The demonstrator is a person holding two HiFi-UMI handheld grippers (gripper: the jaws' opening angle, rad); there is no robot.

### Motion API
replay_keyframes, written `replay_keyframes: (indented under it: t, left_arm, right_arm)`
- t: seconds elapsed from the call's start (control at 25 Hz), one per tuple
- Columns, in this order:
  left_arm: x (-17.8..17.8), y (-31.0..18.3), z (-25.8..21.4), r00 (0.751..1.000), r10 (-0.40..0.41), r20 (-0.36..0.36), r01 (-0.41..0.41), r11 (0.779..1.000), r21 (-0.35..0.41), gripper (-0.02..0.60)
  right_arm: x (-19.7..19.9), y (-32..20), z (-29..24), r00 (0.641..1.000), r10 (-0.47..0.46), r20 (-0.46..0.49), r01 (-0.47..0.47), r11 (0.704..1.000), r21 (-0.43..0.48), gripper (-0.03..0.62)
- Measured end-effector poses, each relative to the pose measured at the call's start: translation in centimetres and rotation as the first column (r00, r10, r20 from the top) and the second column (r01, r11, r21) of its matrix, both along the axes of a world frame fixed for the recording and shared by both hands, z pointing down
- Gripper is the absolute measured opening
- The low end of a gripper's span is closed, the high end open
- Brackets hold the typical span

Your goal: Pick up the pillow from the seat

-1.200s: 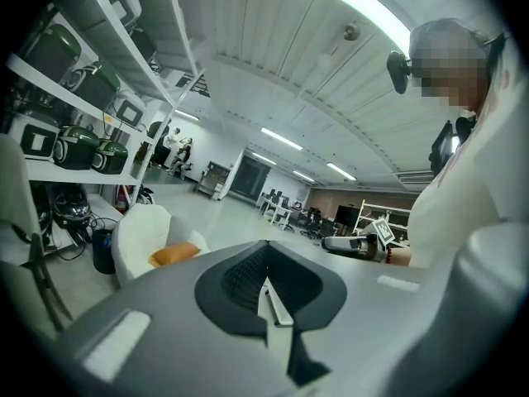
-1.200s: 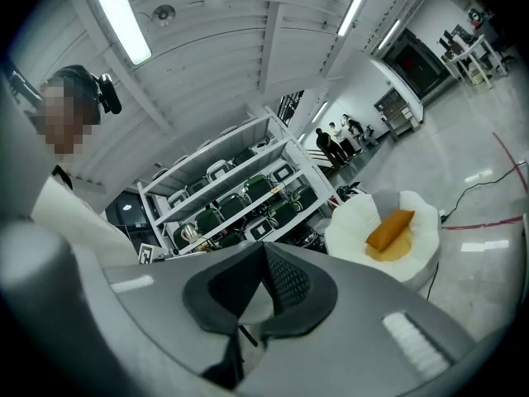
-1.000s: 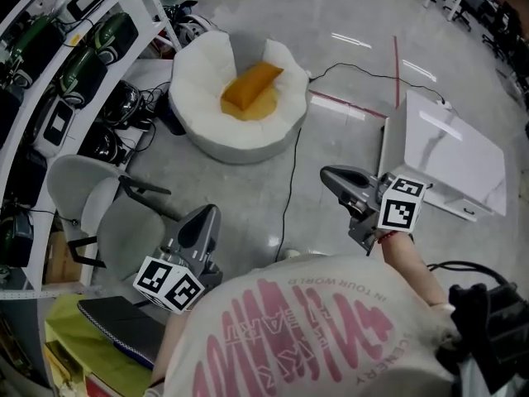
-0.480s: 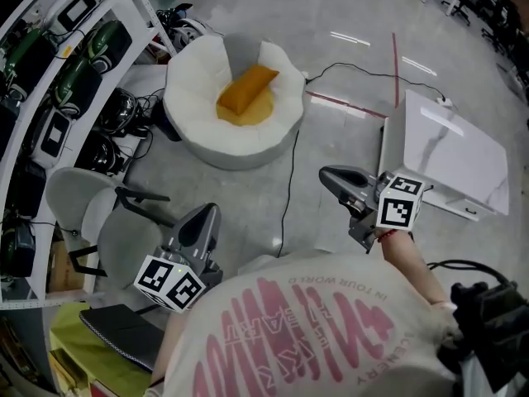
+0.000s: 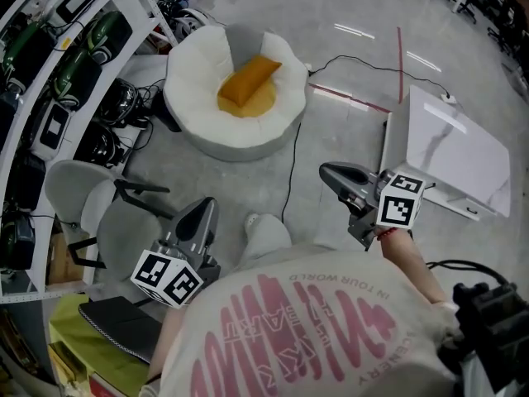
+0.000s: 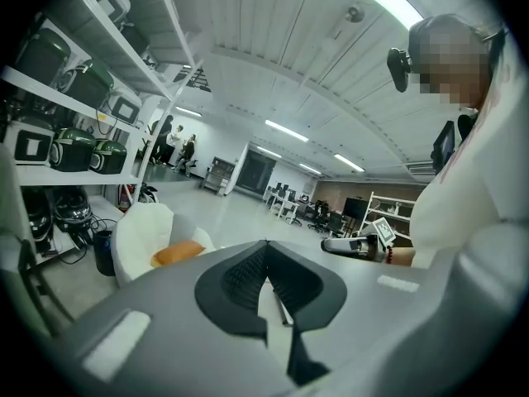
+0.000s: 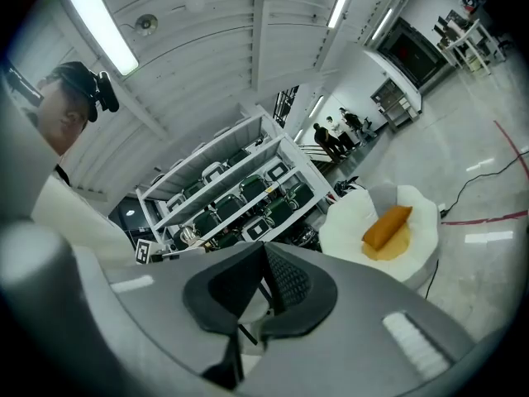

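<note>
An orange pillow (image 5: 250,81) lies tilted in the hollow of a white beanbag seat (image 5: 198,64) on the floor ahead. Both grippers are held well short of it, apart from the seat. My left gripper (image 5: 210,204) is at lower left, its jaws together with nothing between them. My right gripper (image 5: 325,170) is at right, also shut and empty. The left gripper view shows the pillow (image 6: 177,253) and seat (image 6: 139,231) beyond the closed left gripper (image 6: 266,247). In the right gripper view the pillow (image 7: 387,227) lies right of the closed right gripper (image 7: 264,251).
A shelf rack (image 5: 58,64) with appliances runs along the left. A grey chair (image 5: 78,190) stands near the left gripper. A white folding table (image 5: 455,143) lies on the right, and a black cable (image 5: 293,160) crosses the floor. The person's leg (image 5: 266,231) is between the grippers.
The person's leg has come forward into view between the grippers. The seat and pillow have shifted slightly in the head view. Both grippers stay shut.
</note>
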State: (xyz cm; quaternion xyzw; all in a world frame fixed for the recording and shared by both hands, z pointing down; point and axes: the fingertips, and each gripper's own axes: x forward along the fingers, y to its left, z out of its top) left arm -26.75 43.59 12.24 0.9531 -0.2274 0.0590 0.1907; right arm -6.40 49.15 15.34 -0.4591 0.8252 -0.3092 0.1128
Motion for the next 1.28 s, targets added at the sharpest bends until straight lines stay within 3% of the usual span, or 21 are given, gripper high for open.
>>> replay_keyframes:
  t: [0.52,1.28]
  left_arm:
    - [2.9,-5.4,1.3,1.000,0.021,-0.011,-0.022,0.999,-0.030,0.012]
    - [9.1,-19.2,4.6,0.999,0.038,0.024,-0.035,0.993,-0.113,0.012]
  right_arm:
    - [2.6,-4.2,0.7,1.000,0.024,-0.010,-0.024,0.999,-0.027,0.005]
    - [7.2,-18.4,3.6,1.000,-0.009,0.013,0.011,0.991,-0.132,0.005]
